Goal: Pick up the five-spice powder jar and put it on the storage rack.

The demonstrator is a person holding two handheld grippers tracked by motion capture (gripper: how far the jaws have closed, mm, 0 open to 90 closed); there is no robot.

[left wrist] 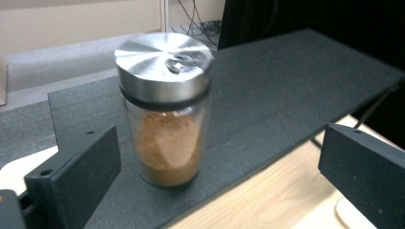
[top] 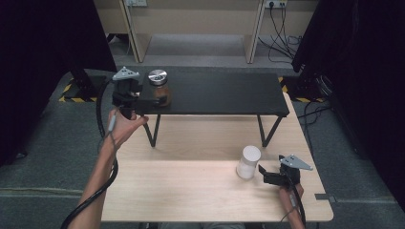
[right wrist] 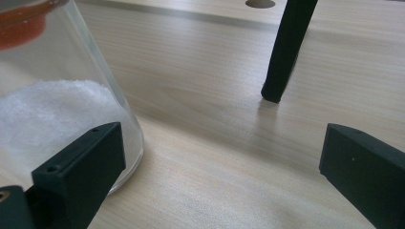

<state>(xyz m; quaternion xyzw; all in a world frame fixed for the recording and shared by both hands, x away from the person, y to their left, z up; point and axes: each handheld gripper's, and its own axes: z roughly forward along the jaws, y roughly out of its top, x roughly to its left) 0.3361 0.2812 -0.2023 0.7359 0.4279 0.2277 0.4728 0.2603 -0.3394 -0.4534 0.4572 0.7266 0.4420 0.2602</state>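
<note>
A glass jar (top: 158, 86) with a silver metal lid and brown powder inside (left wrist: 166, 143) stands upright near the front left corner of a low black shelf (top: 224, 93). My left gripper (top: 149, 98) is open at that corner. The jar sits between its jaws (left wrist: 217, 143), closer to the left one, and neither jaw touches it. On the light wooden table (top: 191, 191) stands a white-filled jar (top: 249, 162), seen up close as clear glass with white granules (right wrist: 57, 119). My right gripper (top: 264, 175) is open just right of it (right wrist: 219, 138), its left jaw beside the glass.
A black shelf leg (right wrist: 286, 47) stands on the table ahead of the right gripper. The shelf spans the table's far half on thin legs (top: 265, 131). Cables (top: 282, 43) lie on the grey floor behind, and dark curtains hang on both sides.
</note>
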